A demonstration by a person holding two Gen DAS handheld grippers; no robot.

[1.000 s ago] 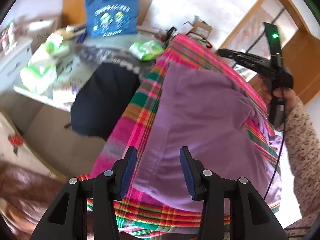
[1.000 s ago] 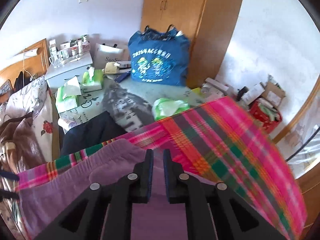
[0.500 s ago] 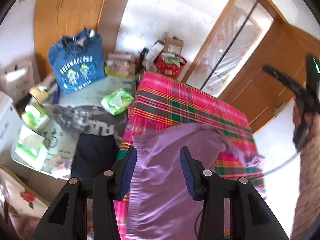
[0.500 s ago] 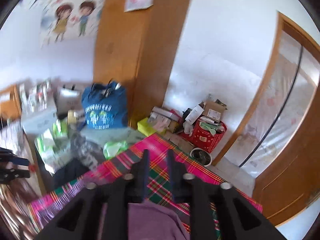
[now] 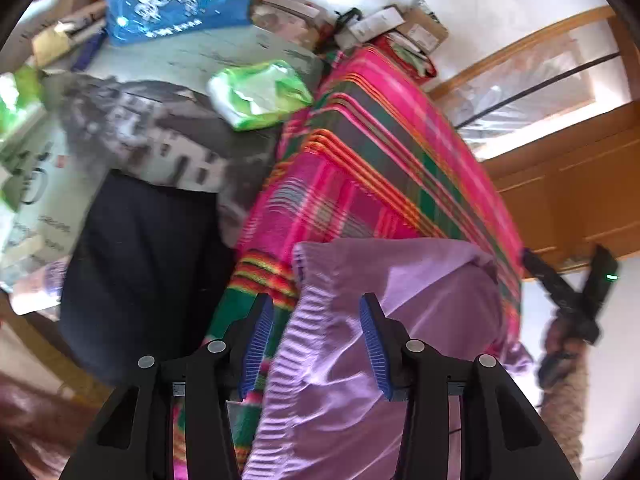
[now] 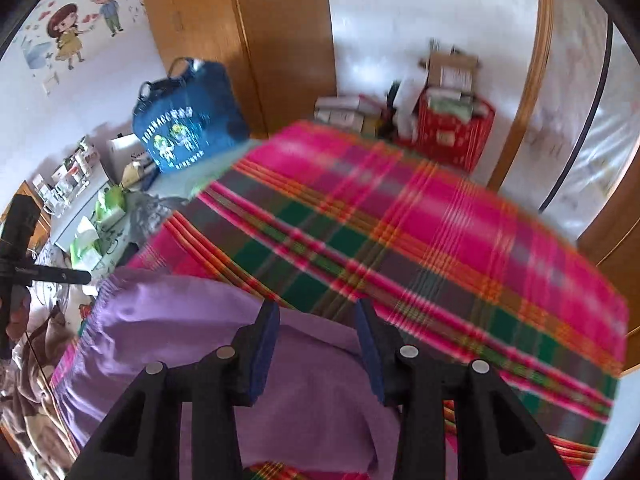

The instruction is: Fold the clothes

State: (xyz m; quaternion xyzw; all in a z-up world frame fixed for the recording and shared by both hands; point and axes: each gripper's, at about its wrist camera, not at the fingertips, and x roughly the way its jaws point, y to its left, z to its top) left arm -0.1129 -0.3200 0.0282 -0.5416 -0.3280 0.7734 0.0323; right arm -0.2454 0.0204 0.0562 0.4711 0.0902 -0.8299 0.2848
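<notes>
Both tongs stand with jaws apart, gripping nothing. The left gripper (image 5: pixel 316 340) hovers over the ribbed hem of the purple garment (image 5: pixel 360 360), which lies crumpled at the near end of the pink plaid cloth (image 5: pixel 380 160). The right gripper (image 6: pixel 316 344) hangs over the same garment's smoother part. Only the left wrist view shows the dark clothing (image 5: pixel 136 264) draped left of the plaid and a green packet (image 5: pixel 260 94) beyond; only the right wrist view shows the red basket (image 6: pixel 452 128) at the far wall. A blue bag (image 6: pixel 188 120) appears in both.
</notes>
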